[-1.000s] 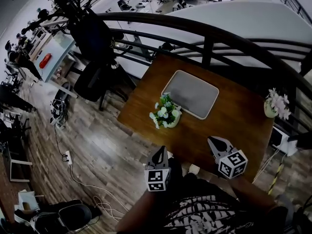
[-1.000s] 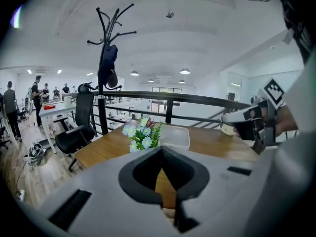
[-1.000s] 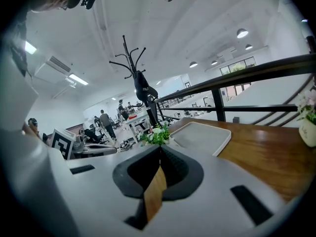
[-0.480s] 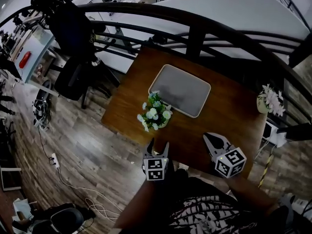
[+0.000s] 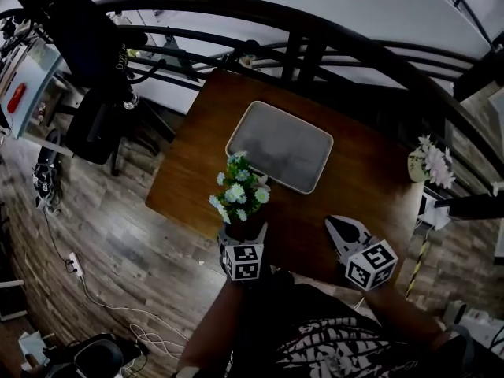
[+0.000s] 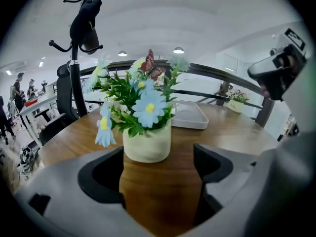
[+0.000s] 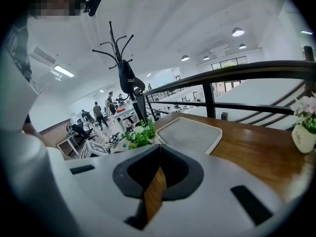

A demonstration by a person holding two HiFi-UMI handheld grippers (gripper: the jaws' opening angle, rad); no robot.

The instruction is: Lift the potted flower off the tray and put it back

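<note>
**Item: potted flower [image 5: 239, 198]**
Location: on the tabletop [image 5: 370, 187], off the tray [image 5: 279, 144], just beside its near-left corner. It stands upright in a cream pot. Its place relative to the tray is unchanged over the last second.

**Item: tray**
Condition: bare, nothing on it.

**Item: left gripper [image 5: 244, 231]**
Change: a second ago it sat back at the table's near edge, closed. It has since come forward to the pot, and its fingers [image 6: 210, 164] have just been opening. They now stand wide apart, with the pot at their mouth, just ahead of the tips. No pad presses on it.

**Item: right gripper [image 5: 339, 225]**
Condition: fingers closed together and empty, over the near tabletop, well apart from the flower.

**Item: second potted plant [image 5: 429, 164]**
Location: far right edge, not involved.

**Assessment:** the lift-off half appears done. The left gripper looks set to grasp the pot for its return. It probably needs a little further advance, then closing on the pot's wall below the foliage.
</note>
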